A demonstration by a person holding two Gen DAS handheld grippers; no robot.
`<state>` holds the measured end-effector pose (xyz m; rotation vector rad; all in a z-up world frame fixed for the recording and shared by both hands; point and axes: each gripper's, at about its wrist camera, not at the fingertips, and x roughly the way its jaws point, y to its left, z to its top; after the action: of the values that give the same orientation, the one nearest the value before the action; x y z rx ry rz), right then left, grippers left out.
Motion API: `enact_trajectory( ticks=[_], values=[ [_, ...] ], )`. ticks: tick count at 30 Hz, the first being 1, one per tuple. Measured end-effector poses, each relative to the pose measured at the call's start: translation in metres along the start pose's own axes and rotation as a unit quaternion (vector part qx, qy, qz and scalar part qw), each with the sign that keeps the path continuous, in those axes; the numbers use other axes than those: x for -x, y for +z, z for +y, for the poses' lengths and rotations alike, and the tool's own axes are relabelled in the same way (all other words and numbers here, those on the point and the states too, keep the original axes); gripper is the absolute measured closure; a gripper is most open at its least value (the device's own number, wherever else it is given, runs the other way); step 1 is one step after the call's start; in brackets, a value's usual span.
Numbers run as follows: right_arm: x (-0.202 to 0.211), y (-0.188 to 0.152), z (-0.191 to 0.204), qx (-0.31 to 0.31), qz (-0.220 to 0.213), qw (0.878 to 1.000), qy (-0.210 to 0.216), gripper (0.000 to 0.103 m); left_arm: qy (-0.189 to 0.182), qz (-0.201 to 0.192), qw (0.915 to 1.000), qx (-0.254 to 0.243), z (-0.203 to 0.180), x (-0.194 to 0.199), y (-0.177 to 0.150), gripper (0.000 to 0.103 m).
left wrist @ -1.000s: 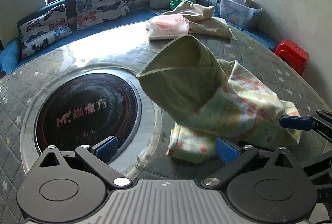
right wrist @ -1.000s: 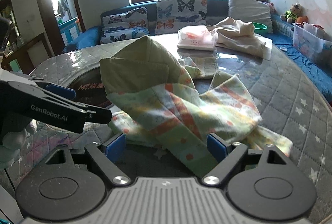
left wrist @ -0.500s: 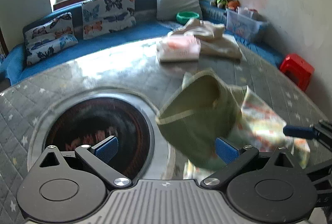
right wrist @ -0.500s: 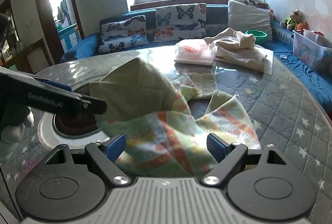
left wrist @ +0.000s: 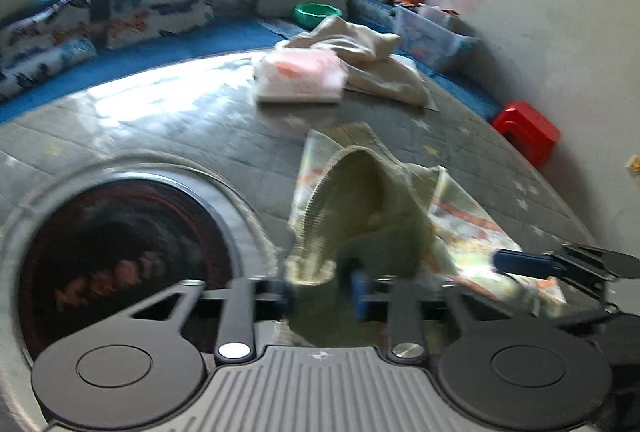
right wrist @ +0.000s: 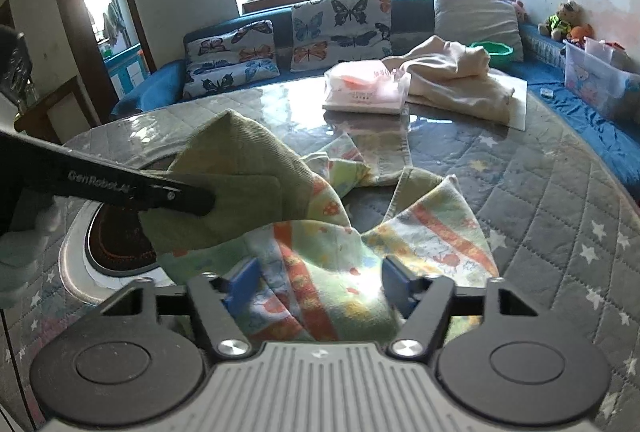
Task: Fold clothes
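Claws, two: left claw [left wrist: 322,292] pinches one patterned garment [right wrist: 320,232]; right claw [right wrist: 320,286] half-closed around its fabric.

Olive-green garment [right wrist: 240,168] with pastel orange-striped print lining, on grey star-quilted table [right wrist: 540,200].

"GenRobot.AI" on left gripper [right wrist: 176,192]

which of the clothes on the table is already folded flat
The pink and white garment, a neat flat stack. The beige one beside it lies crumpled, and the patterned green one is bunched between both grippers.
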<state>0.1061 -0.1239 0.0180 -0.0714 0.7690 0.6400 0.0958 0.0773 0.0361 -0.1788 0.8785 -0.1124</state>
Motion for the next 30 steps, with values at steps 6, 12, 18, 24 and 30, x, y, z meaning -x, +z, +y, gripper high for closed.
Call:
enact_trajectory(
  ticks=[6,12,18,24,30],
  values=[
    [0.007,-0.012,0.007,0.024,-0.002,1.000,0.010,0.036,-0.038,-0.020,0.9990,0.009,-0.003,0.022,-0.010,0.092],
    [0.016,-0.016,0.006,0.032,-0.014,0.999,0.006,0.036,-0.066,-0.028,0.9974,-0.007,-0.011,0.043,-0.034,0.093],
    [0.030,-0.007,-0.011,-0.006,-0.028,0.999,0.016,0.031,-0.104,-0.022,0.9936,-0.038,-0.017,0.070,-0.082,0.094],
    [0.014,-0.007,-0.032,-0.046,-0.012,0.998,-0.031,0.031,-0.140,-0.001,0.9878,-0.068,-0.025,0.081,-0.124,0.093],
    [-0.001,-0.017,-0.040,-0.053,0.017,0.998,-0.022,0.031,-0.132,-0.008,0.9890,-0.065,-0.012,0.092,-0.130,0.075]
  ],
)
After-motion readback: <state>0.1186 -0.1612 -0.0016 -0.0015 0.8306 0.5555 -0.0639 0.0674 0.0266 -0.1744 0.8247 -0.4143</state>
